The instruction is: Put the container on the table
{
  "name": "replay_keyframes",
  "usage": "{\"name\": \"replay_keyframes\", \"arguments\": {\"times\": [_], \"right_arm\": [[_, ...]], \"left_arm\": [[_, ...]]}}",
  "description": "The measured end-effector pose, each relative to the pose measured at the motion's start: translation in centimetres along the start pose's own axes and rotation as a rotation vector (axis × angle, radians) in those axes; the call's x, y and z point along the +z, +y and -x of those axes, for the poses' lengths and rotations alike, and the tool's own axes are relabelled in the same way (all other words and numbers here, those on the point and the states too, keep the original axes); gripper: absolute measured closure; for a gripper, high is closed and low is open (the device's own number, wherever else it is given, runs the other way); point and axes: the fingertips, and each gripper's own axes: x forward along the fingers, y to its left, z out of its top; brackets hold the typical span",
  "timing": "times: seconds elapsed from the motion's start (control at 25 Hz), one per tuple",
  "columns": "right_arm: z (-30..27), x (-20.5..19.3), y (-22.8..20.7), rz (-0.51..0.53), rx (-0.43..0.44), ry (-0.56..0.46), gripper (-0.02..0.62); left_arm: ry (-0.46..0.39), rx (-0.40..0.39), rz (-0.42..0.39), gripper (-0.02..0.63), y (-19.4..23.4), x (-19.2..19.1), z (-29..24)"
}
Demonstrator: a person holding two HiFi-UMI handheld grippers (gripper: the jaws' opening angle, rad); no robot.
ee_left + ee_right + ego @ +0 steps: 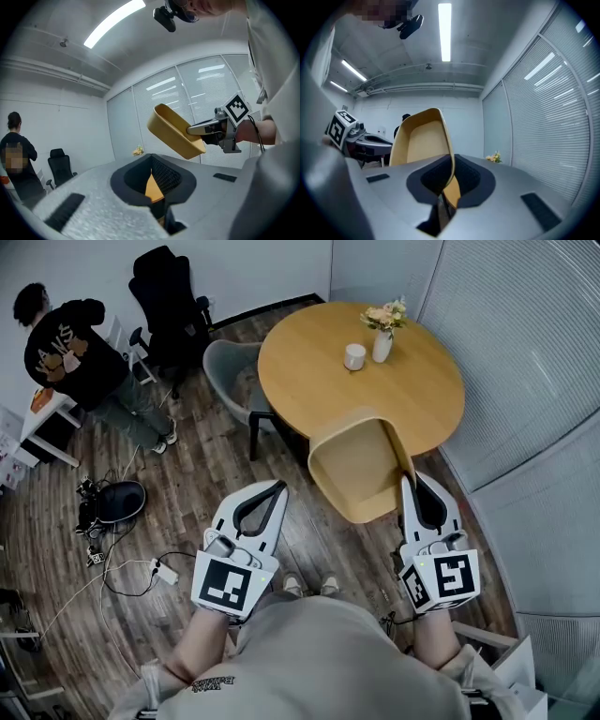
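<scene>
Now the right gripper point(409, 486) is clamped on the side wall of the container point(361, 465). It hangs at the near edge of the table point(309, 362), its long axis pointing toward the table. The left gripper point(277, 487), farther from the table, is closed on nothing.

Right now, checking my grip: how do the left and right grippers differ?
The right gripper is clamped on the yellow container's rim; the left gripper holds nothing, jaws together. The right sits nearer the round table; the left hangs over the wood floor. Both point forward.
</scene>
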Motion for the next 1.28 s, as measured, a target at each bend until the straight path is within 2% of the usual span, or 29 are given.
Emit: {"name": "replay_keyframes", "arguments": {"times": [0.84, 1.0, 1.28], "right_arm": [[1.2, -1.4, -2.1, -0.038, 0.028, 0.012, 0.557], [1.3, -2.0, -2.9, -0.041, 0.043, 0.016, 0.557], [1.7, -2.7, -4.2, -0.049, 0.064, 0.021, 0.557]], "left_arm": [[0.034, -0.008, -0.03, 0.584, -2.8, -0.1, -1.4], [0.037, 0.007, 0.004, 0.585, -3.6, 0.1, -2.0], [0.036, 0.028, 0.001, 0.584, -4.8, 0.4, -2.6]]}}
